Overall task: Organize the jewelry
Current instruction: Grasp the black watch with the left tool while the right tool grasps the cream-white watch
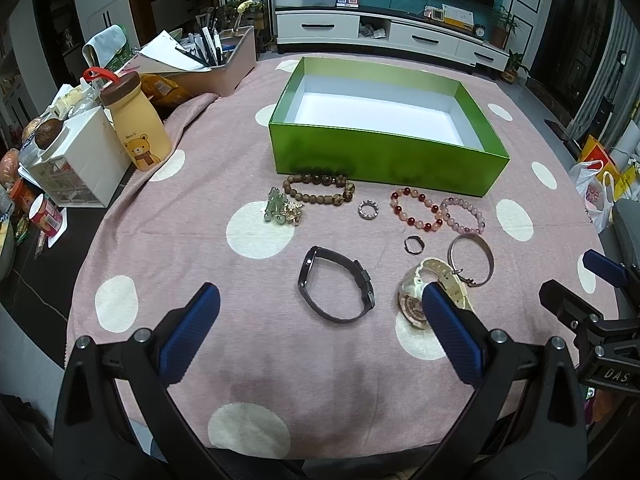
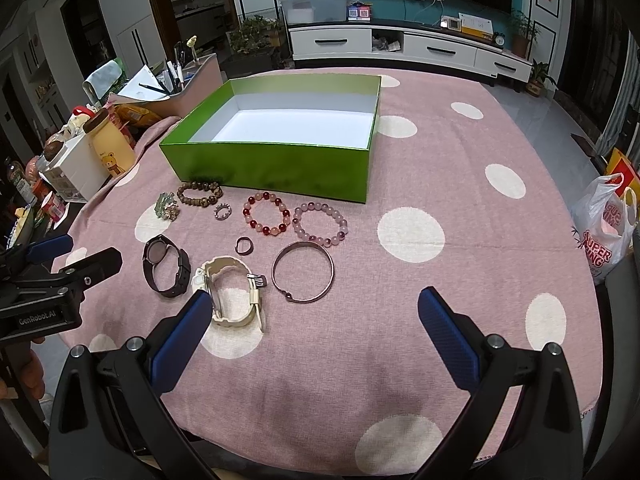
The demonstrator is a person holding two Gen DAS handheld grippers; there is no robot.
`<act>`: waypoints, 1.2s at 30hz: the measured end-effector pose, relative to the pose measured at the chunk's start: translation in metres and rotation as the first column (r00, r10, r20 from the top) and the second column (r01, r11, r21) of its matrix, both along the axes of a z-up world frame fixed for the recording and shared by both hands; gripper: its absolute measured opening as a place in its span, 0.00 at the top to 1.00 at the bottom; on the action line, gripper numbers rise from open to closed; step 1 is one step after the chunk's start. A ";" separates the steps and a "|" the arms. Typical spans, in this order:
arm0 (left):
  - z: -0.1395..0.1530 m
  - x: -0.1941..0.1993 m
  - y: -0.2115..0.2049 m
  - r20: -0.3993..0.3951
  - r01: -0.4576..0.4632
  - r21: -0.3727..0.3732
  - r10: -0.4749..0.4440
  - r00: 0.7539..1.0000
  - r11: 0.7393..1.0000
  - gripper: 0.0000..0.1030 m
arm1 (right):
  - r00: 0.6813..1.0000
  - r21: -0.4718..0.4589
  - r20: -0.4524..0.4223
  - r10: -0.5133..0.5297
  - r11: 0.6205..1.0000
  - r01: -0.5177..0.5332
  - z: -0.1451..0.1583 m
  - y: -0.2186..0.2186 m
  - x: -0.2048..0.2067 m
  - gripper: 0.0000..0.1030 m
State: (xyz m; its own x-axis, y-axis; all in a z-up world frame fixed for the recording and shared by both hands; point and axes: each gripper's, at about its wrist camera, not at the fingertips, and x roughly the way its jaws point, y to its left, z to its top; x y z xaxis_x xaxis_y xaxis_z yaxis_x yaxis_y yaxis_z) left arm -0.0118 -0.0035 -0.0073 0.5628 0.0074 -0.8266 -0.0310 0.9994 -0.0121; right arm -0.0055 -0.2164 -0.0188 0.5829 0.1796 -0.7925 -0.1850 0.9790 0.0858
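Jewelry lies spread on a pink polka-dot tabletop [image 1: 200, 184] in front of an open green box [image 1: 384, 160]: a black watch [image 1: 336, 284], a cream watch [image 2: 236, 296], a metal bangle [image 2: 303, 277], a red bead bracelet [image 2: 267, 214], a pale pink bracelet [image 2: 320, 225] and a brown bead bracelet [image 1: 319, 190]. The left gripper [image 1: 320, 312] hovers with jaws wide, the black watch just ahead between them. The right gripper [image 2: 316, 316] also hovers with jaws wide and empty, near the cream watch and bangle.
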 end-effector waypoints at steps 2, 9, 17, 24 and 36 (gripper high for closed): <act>-0.001 0.000 0.004 0.003 -0.005 -0.016 0.005 1.000 1.000 0.02 | 1.000 0.009 -0.001 0.011 1.000 -0.011 -0.001 -0.001 0.000 0.01; -0.008 -0.001 0.024 0.026 -0.021 -0.091 0.024 0.999 0.996 0.02 | 0.991 0.059 0.016 0.134 0.989 -0.135 -0.010 0.008 -0.005 0.01; -0.036 0.003 0.037 -0.018 -0.053 -0.144 0.051 0.999 0.988 0.11 | 0.956 0.105 0.029 0.293 0.950 -0.294 -0.027 0.030 -0.010 0.13; -0.049 0.017 0.039 -0.018 -0.048 -0.162 0.046 0.999 0.986 0.28 | 0.926 0.128 0.000 0.378 0.918 -0.375 -0.046 0.048 -0.004 0.31; -0.076 0.041 0.033 -0.072 0.007 -0.128 -0.017 0.997 0.992 0.65 | 0.888 0.094 -0.018 0.460 0.885 -0.456 -0.066 0.072 0.012 0.52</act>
